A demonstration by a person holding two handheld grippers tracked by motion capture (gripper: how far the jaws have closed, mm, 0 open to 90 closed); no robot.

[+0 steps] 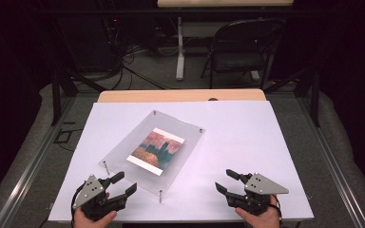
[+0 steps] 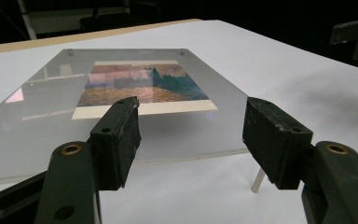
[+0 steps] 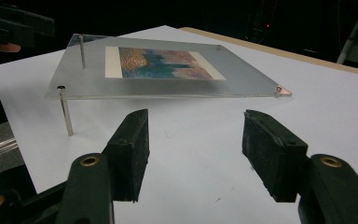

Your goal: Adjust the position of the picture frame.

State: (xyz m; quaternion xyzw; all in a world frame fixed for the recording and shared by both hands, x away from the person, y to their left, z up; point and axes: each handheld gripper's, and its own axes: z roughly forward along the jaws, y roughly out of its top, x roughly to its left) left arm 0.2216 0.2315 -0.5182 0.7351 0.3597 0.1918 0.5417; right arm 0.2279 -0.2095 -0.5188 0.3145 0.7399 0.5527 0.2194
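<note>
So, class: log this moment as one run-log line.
left gripper: open, near clear acrylic picture frame on metal standoffs | right gripper: open, apart | white sheet: underneath

We see a white sheet [image 1: 247, 142] covering a wooden table [image 1: 180, 96], with a black folding chair [image 1: 240, 47] and loose cables [image 1: 142, 57] on the floor beyond.
</note>
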